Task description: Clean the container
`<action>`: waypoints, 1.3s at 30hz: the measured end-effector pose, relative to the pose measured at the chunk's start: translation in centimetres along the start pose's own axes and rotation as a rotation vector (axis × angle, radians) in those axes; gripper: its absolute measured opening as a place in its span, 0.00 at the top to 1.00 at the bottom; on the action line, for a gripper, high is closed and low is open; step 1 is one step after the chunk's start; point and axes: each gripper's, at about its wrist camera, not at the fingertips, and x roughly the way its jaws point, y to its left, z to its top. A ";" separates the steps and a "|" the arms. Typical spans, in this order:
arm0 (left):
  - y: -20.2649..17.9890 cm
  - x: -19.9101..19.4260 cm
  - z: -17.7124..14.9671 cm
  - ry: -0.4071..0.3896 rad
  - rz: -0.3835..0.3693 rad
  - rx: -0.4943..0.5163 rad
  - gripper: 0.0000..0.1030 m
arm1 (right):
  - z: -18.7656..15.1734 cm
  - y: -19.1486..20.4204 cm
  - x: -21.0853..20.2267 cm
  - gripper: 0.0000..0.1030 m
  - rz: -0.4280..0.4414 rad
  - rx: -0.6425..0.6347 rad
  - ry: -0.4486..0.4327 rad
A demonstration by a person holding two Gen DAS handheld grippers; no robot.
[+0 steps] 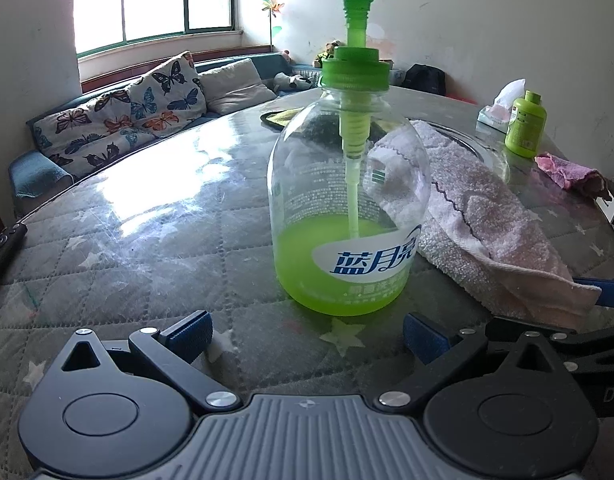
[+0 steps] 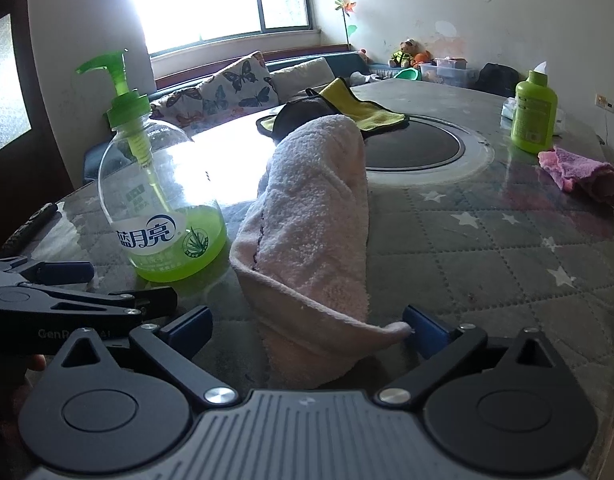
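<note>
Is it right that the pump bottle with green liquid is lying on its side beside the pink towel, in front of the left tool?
Not quite. The pump bottle stands upright, as the left wrist view shows. The rest holds: it has green liquid, is beside the pink towel, in front of the left tool.

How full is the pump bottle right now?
Roughly a quarter full: the pump bottle stands upright, green liquid only in its bottom part, clear and empty above.
</note>
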 end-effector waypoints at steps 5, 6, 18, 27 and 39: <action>0.1 0.0 0.0 -0.003 0.000 0.002 0.00 | -0.1 0.0 0.0 0.00 -0.002 -0.003 0.000; 0.0 0.0 0.0 -0.003 0.001 0.002 0.00 | -0.1 0.0 0.1 0.00 -0.003 -0.003 0.000; 0.0 0.1 -0.1 -0.004 0.002 0.002 0.00 | -0.1 0.0 0.1 0.00 -0.007 -0.011 0.001; 0.0 0.1 -0.2 -0.003 0.002 0.002 0.00 | -0.1 0.1 0.1 0.00 -0.007 -0.009 0.001; 0.0 0.0 -0.1 -0.002 0.004 0.004 0.00 | -0.2 -0.3 -0.1 0.00 -0.035 0.013 -0.006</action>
